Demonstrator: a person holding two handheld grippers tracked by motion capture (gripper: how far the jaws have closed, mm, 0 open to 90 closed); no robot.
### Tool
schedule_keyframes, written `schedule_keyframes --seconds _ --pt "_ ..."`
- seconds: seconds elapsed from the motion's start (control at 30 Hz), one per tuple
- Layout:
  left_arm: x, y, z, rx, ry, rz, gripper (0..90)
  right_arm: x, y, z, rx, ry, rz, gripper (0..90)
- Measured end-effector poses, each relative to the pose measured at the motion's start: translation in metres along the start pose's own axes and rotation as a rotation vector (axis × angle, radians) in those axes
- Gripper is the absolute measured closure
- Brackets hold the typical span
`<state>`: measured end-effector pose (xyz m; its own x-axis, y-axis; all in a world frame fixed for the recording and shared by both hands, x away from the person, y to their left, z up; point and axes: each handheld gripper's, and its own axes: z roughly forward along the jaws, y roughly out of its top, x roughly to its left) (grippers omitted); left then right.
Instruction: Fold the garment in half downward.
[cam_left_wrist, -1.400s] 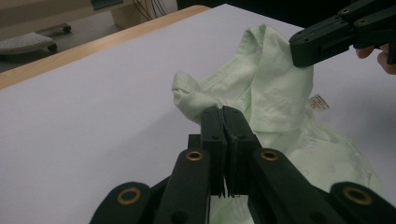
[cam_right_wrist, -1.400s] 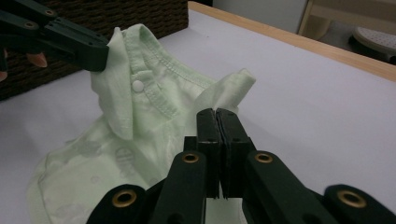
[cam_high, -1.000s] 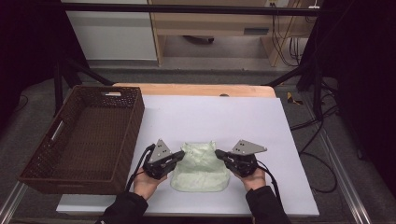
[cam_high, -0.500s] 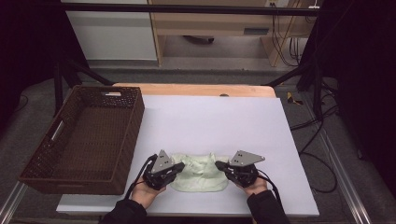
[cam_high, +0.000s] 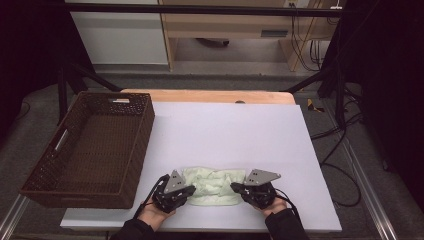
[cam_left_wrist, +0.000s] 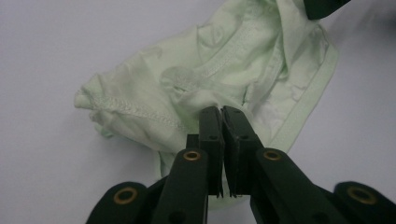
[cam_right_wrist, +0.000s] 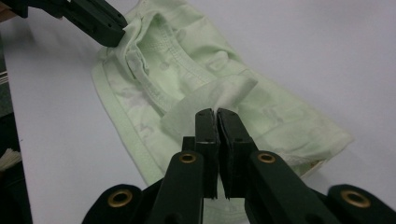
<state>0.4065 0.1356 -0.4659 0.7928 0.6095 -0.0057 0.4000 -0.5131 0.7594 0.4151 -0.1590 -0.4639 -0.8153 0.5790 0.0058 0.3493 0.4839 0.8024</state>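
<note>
A pale green garment (cam_high: 211, 186), small and stitched along its seams with a ribbed band at one edge, lies crumpled on the white table (cam_high: 225, 135) near the person's edge, just right of the brown wicker basket (cam_high: 90, 150). The left gripper (cam_left_wrist: 221, 112) has its jaws closed on a pinch of the fabric at one side, and the right gripper (cam_right_wrist: 215, 113) is clamped on a fold at the other side. The cloth looks light, soft and limp, so it will likely sag and bunch between the two holds. A grip on a stitched seam or the ribbed band should slip less than thin single cloth.
</note>
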Motion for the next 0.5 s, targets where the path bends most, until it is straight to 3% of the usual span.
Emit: schedule_keyframes --seconds 0.27,0.37,0.5 --pt "0.002 -0.003 0.003 0.012 -0.018 -0.053 75.1 0.0 -0.005 0.002 0.043 0.019 0.065 80.6" --pt "0.005 0.0 -0.001 -0.019 -0.02 -0.086 68.1 -0.002 -0.004 0.0 0.02 0.026 0.101 72.0" --pt "0.012 0.007 -0.009 -0.071 -0.016 -0.137 62.5 -0.006 0.0 -0.007 -0.032 0.022 0.14 67.9"
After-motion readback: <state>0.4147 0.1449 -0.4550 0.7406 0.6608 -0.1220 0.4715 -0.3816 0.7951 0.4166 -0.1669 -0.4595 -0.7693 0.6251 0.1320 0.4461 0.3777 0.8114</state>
